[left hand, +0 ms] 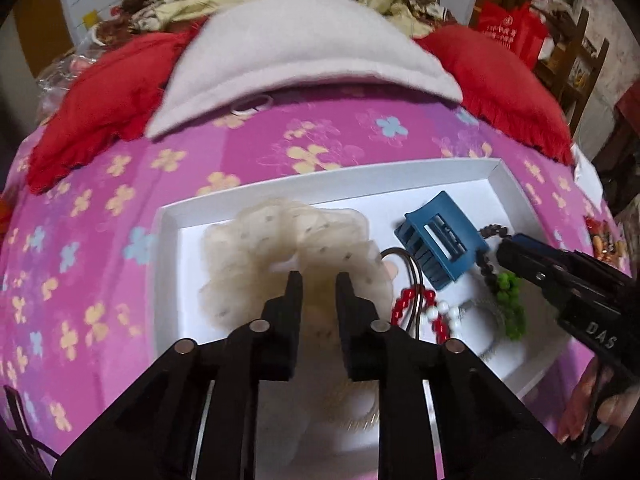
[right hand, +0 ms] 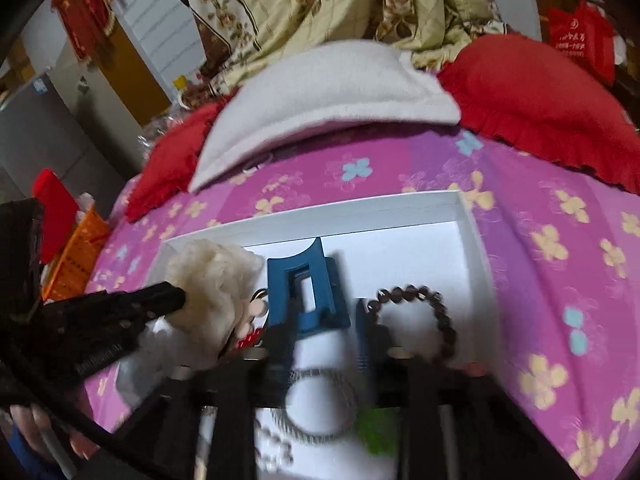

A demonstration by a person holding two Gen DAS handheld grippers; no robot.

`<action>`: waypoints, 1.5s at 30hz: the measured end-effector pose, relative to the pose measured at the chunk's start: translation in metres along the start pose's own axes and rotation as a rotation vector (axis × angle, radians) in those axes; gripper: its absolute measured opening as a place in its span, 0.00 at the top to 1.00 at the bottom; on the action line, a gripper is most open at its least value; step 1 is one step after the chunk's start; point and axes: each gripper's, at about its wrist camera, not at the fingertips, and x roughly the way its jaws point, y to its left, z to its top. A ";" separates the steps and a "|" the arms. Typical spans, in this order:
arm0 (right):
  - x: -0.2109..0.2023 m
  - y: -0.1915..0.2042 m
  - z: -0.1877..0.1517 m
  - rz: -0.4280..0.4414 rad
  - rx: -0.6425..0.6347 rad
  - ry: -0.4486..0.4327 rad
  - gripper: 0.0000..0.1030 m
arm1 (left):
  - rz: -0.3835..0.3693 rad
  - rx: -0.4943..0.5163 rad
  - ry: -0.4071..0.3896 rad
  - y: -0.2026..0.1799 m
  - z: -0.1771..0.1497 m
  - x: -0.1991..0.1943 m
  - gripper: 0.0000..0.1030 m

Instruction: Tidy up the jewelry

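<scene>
A white tray (left hand: 170, 216) lies on the pink flowered bedspread. In it are a cream mesh scrunchie (left hand: 280, 240), a blue claw hair clip (left hand: 440, 240), a dark bead bracelet (right hand: 424, 304), a red and white bead bracelet (left hand: 420, 312), a green bead piece (left hand: 510, 300) and a silver coil bracelet (right hand: 316, 400). My left gripper (left hand: 319, 280) sits over the scrunchie with its jaws a little apart, holding nothing I can see. My right gripper (right hand: 324, 320) is open around the lower end of the blue clip (right hand: 308, 288); it also shows in the left wrist view (left hand: 508, 252).
A white pillow (left hand: 304, 56) and two red cushions (left hand: 108, 96) lie behind the tray. A patterned quilt is piled at the back. An orange basket (right hand: 76, 256) stands off the bed's left edge, a wooden chair (left hand: 576, 52) at the right.
</scene>
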 end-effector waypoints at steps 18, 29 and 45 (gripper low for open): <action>0.013 -0.011 -0.034 -0.120 -0.036 0.006 0.92 | 0.050 -0.094 -0.036 0.046 -0.084 -0.011 0.51; -0.046 -0.017 -0.018 -0.071 0.017 -0.147 0.97 | -0.030 -0.030 -0.102 0.030 -0.082 -0.031 0.89; 0.014 -0.006 -0.034 -0.175 -0.060 0.067 0.92 | 0.093 -0.023 -0.038 0.037 -0.087 -0.011 0.88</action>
